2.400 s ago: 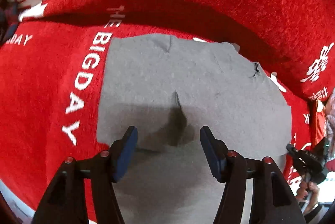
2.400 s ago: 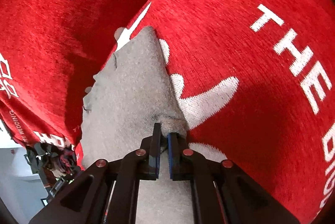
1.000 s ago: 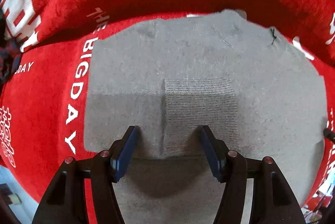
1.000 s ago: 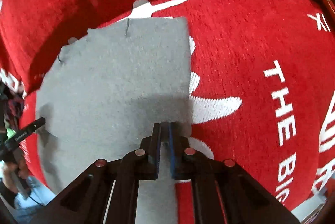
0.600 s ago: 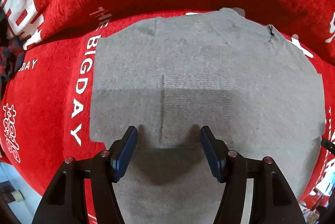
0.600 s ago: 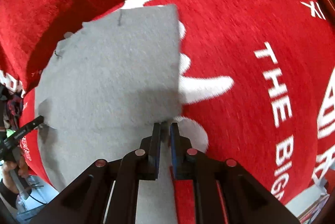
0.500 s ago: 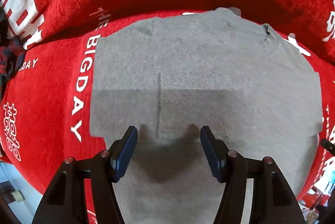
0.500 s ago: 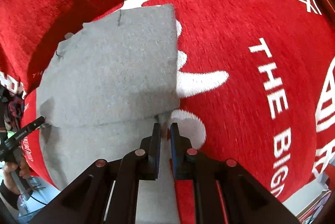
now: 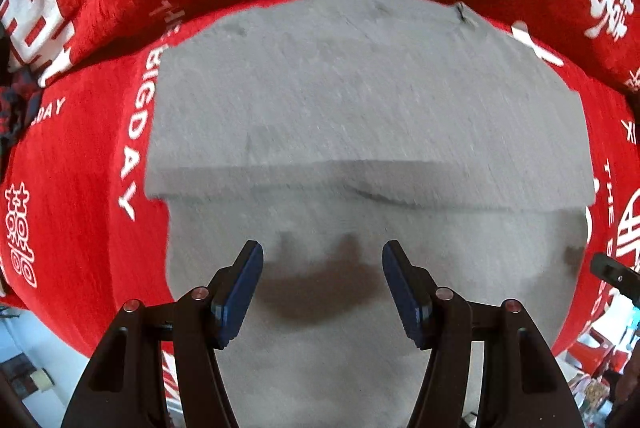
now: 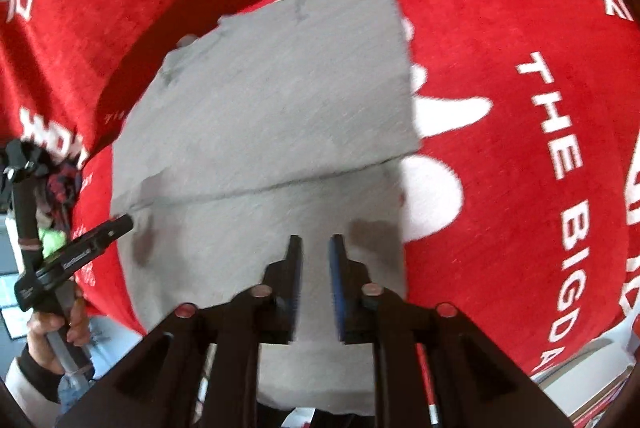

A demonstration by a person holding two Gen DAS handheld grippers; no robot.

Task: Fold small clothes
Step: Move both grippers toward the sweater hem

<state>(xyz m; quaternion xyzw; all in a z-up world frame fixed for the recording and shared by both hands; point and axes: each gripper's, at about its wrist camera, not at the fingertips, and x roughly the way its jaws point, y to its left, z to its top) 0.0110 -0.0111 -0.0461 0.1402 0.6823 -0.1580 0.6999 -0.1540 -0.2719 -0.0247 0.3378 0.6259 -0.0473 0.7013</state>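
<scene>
Grey garment [image 9: 360, 100] folded on red blanket [image 9: 80, 156], left tongs [image 9: 322, 288] downward, agape, empty, right tongs [image 10: 316, 280] opening, empty.

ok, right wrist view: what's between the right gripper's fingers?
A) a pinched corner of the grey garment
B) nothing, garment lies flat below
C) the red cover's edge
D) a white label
B: the right gripper has its jaws opening with a clear gap between the blue pads, and the grey garment lies folded flat on the red cover beneath, not caught between them.
</scene>
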